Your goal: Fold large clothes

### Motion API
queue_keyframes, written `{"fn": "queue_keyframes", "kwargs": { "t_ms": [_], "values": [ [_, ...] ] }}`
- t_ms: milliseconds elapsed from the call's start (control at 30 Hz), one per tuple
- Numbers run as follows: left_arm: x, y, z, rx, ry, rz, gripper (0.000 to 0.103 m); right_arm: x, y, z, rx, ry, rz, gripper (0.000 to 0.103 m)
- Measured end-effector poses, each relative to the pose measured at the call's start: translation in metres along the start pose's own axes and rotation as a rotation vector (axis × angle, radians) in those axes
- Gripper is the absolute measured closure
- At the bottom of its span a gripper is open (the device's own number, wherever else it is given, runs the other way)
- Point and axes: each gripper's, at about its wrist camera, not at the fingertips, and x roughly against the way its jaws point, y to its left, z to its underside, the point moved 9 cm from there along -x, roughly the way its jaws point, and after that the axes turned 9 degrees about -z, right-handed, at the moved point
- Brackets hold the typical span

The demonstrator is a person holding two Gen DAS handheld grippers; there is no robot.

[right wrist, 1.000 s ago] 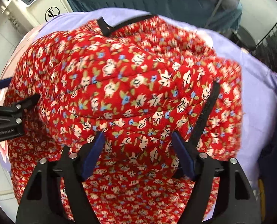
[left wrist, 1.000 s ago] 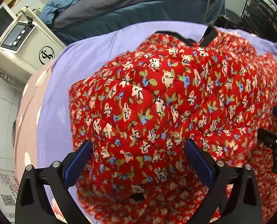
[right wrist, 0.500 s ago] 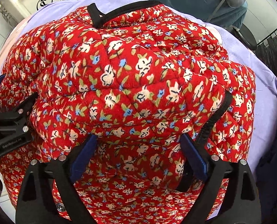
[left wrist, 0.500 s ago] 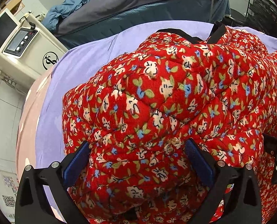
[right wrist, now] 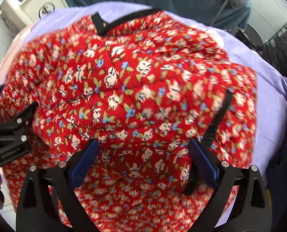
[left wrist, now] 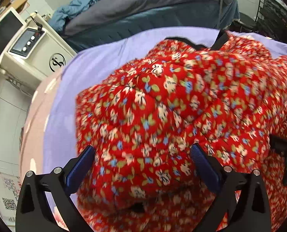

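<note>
Red floral quilted garment (left wrist: 162, 116) lies bunched in a thick mound on the lilac sheet (left wrist: 108, 58) covering the bench, filling most of both wrist views; bare sheet shows along the far edge and towards the far left corner. Black trim (right wrist: 124, 17) runs along the garment's far side, and a black strip (right wrist: 218, 116) crosses its right part. Left tool (left wrist: 142, 154): jaws spread wide, straddling a raised fold, pads not seen to press it. Right tool (right wrist: 143, 150): jaws have just been opening and stand spread wide, a fold between them, not pinched. Both tools point steeply down. Beige machine (left wrist: 27, 54) stands beyond the far left corner; dark covered furniture (left wrist: 153, 15) behind the far edge.
</note>
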Motion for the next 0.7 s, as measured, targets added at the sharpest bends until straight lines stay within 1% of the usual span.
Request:
{"fn": "queue_keyframes", "kwargs": {
  "t_ms": [33,100,200,267,333,433,467,533,600,633,700],
  "values": [
    [0.011,0.003,0.004,0.007,-0.019,0.016,0.006,0.011,0.001,0.003,-0.013,-0.032,-0.021,0.01],
    [0.026,0.007,0.012,0.023,-0.042,0.049,0.006,0.024,0.003,0.014,-0.024,-0.058,-0.045,0.01],
    [0.047,0.014,0.035,0.047,-0.068,0.092,0.006,0.028,0.002,0.046,-0.037,-0.024,-0.069,0.01],
    [0.057,0.016,0.059,0.042,-0.055,0.131,0.006,0.027,0.0,0.072,-0.034,0.006,-0.074,0.01],
    [0.062,0.015,0.079,0.023,-0.041,0.154,0.006,0.026,-0.005,0.103,-0.006,0.045,-0.06,0.01],
    [0.065,0.014,0.119,-0.025,-0.004,0.147,0.006,0.023,-0.016,0.146,0.034,0.109,-0.022,0.01],
    [0.063,0.013,0.134,-0.04,0.022,0.145,0.006,0.023,-0.018,0.156,0.038,0.123,-0.017,0.01],
    [0.06,0.014,0.159,-0.038,0.071,0.145,0.006,0.023,-0.027,0.18,0.043,0.158,-0.003,0.01],
    [0.054,0.015,0.186,0.007,0.127,0.17,0.006,0.02,-0.033,0.199,0.039,0.192,-0.003,0.01],
    [0.05,0.016,0.199,0.048,0.161,0.195,0.006,0.019,-0.035,0.205,0.035,0.205,-0.004,0.01],
    [0.043,0.017,0.214,0.106,0.2,0.214,0.006,0.016,-0.041,0.22,0.034,0.23,0.0,0.01]
  ]
}}
